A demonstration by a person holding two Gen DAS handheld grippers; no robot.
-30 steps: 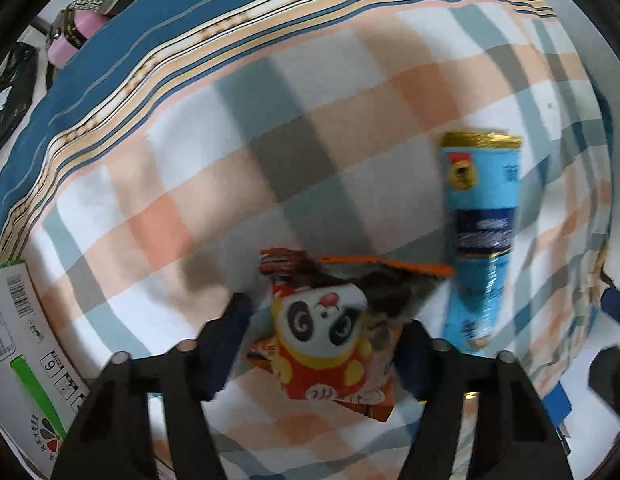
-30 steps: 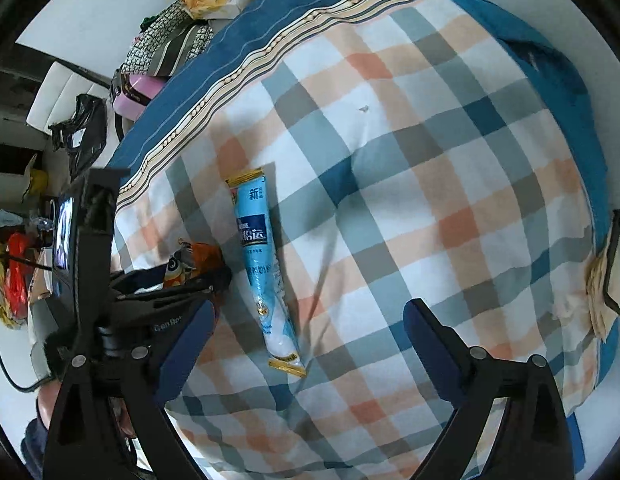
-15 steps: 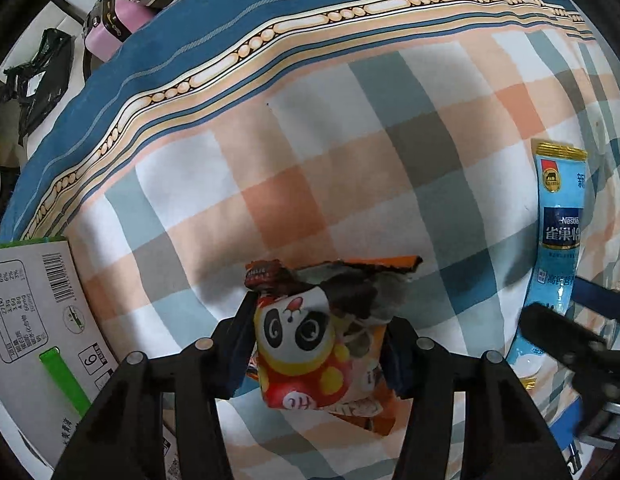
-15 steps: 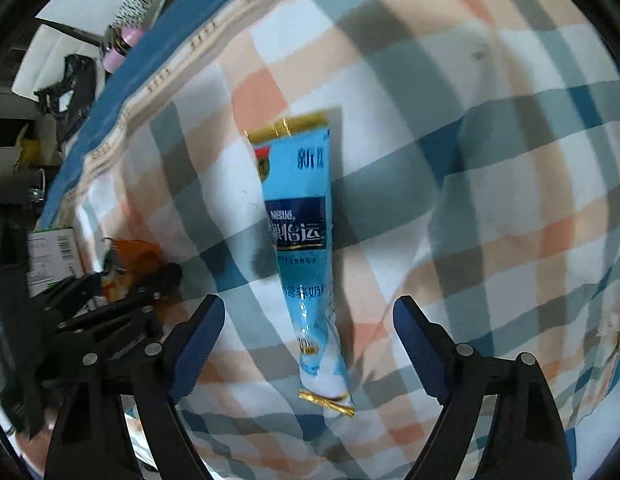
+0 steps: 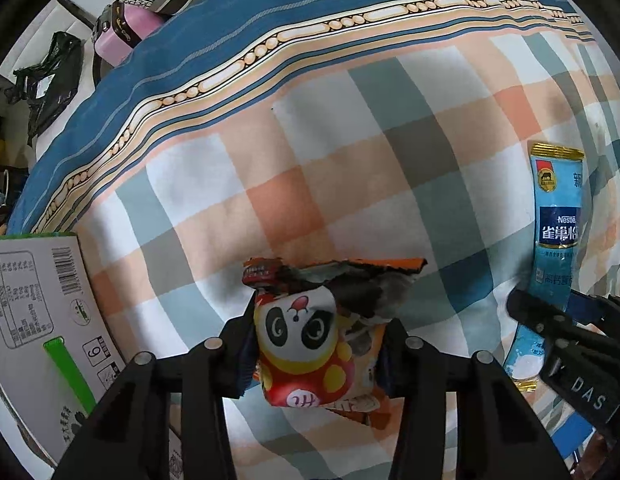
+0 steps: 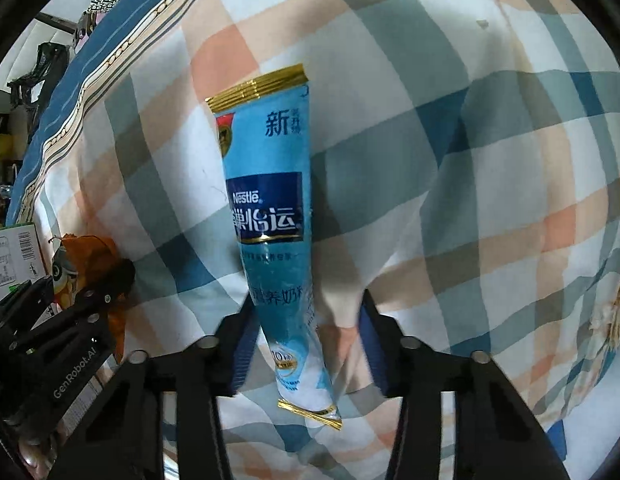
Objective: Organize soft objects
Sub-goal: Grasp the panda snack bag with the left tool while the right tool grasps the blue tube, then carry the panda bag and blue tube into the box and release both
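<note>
In the left wrist view, the left claw [image 5: 316,354] is clamped on a panda snack packet [image 5: 305,344], its two fingers pressing the packet's sides just above a plaid bedsheet [image 5: 318,168]; the packet's torn orange and dark top flares out beyond the fingertips. In the right wrist view, the right claw [image 6: 305,344] straddles the lower end of a long blue Nestle sachet [image 6: 269,208], which lies flat on the same bedsheet with its gold-edged top pointing away from the camera. One finger sits against the sachet's left edge while the other stands apart on its right with bare sheet between, so the claw appears part-closed around the sachet and not yet squeezing it, though the wide lens makes the contact hard to judge. The two tools work side by side: the left claw and its orange packet show at the left edge of the right wrist view, and the right claw's dark frame intrudes at the lower right of the left wrist view, over the sachet's bottom end. A white printed carton [image 5: 33,304] with a barcode lies at the sheet's near left corner. Farther off, the sheet's blue striped border [image 5: 293,36] curves across the bed, and beyond it sit a pink case [image 5: 121,36] and a black bag [image 5: 49,76].
</note>
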